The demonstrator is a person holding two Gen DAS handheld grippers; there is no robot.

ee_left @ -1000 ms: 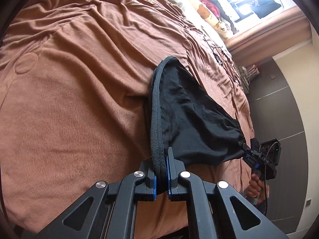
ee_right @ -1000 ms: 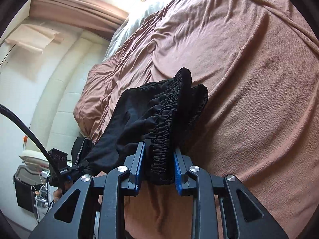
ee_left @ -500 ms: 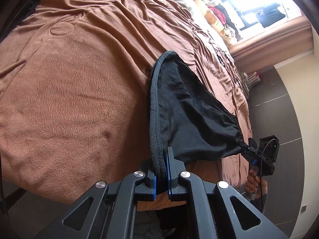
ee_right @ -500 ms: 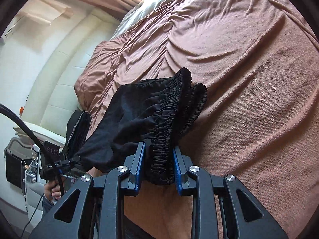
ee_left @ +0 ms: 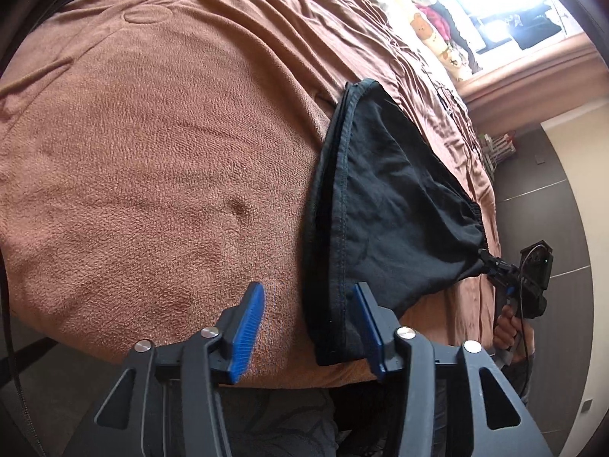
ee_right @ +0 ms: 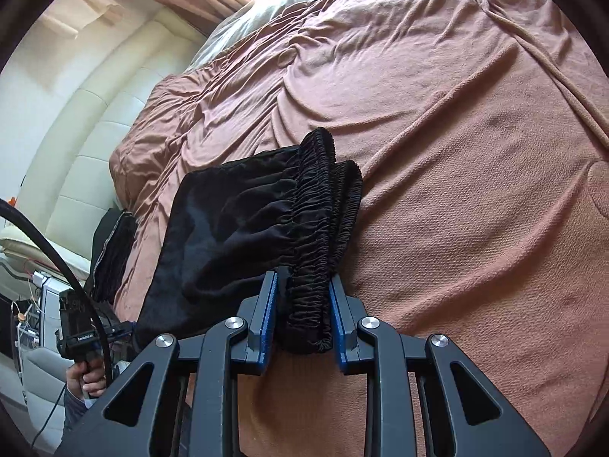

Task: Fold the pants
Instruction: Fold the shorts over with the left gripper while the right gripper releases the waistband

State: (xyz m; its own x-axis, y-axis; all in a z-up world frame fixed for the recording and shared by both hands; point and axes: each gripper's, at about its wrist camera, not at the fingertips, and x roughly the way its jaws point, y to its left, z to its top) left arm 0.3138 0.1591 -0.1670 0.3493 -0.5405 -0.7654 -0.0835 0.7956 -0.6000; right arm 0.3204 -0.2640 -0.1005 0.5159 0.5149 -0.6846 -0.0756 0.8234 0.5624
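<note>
The black pants [ee_left: 384, 205] lie folded on the brown bedspread [ee_left: 160, 160] near the bed's front edge. In the left wrist view my left gripper [ee_left: 310, 327] is open, and the hem edge lies between its blue pads, against the right one. In the right wrist view my right gripper [ee_right: 300, 318] is shut on the gathered elastic waistband [ee_right: 319, 213] of the pants [ee_right: 228, 221]. The right gripper also shows in the left wrist view [ee_left: 491, 261], still pinching the waistband end. The left gripper shows small in the right wrist view [ee_right: 118, 329].
The brown bedspread [ee_right: 456, 152] covers the whole bed. Stuffed toys [ee_left: 430, 26] lie by the bright window. Another dark garment [ee_right: 114, 251] hangs at the bed's edge. A padded headboard [ee_right: 76, 144] stands at left. Dark cabinet panels [ee_left: 544, 175] and floor lie past the bed's edge.
My left gripper has opened and let go of the pants' hem, which now rests on the bed. My right gripper stays shut on the waistband. The pants have come down towards the bed's front edge.
</note>
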